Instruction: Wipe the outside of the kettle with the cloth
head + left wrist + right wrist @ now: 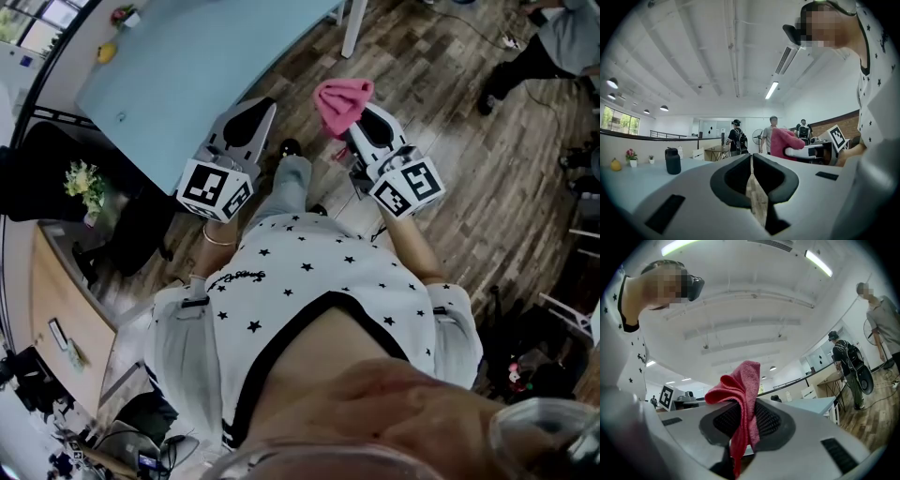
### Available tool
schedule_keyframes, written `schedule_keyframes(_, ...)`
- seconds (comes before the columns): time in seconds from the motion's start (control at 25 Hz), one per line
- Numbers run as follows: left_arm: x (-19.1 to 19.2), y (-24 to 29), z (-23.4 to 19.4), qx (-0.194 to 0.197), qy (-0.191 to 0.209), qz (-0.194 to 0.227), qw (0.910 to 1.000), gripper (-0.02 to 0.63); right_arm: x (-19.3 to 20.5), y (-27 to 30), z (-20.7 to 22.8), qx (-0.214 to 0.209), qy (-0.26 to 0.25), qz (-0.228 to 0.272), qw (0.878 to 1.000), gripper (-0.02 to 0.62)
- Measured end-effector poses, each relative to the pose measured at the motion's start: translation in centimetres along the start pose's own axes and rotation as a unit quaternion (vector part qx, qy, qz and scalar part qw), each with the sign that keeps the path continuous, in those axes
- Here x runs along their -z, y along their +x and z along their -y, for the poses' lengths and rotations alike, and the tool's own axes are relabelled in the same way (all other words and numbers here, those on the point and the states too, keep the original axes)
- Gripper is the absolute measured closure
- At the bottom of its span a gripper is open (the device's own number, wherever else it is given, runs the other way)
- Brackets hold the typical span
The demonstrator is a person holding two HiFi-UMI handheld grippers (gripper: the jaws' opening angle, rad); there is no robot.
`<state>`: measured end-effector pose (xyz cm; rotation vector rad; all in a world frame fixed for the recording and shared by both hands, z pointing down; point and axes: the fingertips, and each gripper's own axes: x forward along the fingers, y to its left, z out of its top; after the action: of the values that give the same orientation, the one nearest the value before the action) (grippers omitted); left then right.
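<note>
Clamping pink cloth point(740, 394), right claw point(366, 124); left claw point(751, 164) closed, empty; dark kettle point(672, 161), seemingly lidded, on table point(637, 180).

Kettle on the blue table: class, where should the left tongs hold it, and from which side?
Probably the narrower top of the kettle, from above: it stands upright on the table, with a wide smooth body and no handle visible. The left tongs are shut, so open them first; the right tongs hold the cloth.
</note>
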<state>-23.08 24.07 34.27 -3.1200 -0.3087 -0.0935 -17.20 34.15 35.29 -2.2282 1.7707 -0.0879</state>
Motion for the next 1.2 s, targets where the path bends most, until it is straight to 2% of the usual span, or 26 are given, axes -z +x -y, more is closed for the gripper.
schedule_keyframes(0.4,-0.3,4.9,-3.2,0.007,-0.006,0.019,0.9998,0.566,-0.9,3.2,4.6,0.006,-0.018,-0.004,1.000,0.523)
schedule_keyframes(1.2,0.0,12.4,-18.5,-0.018,-0.037,0.026,0.9988,0.566,-0.6,18.6,12.2,-0.011,-0.018,-0.047,0.999,0.523)
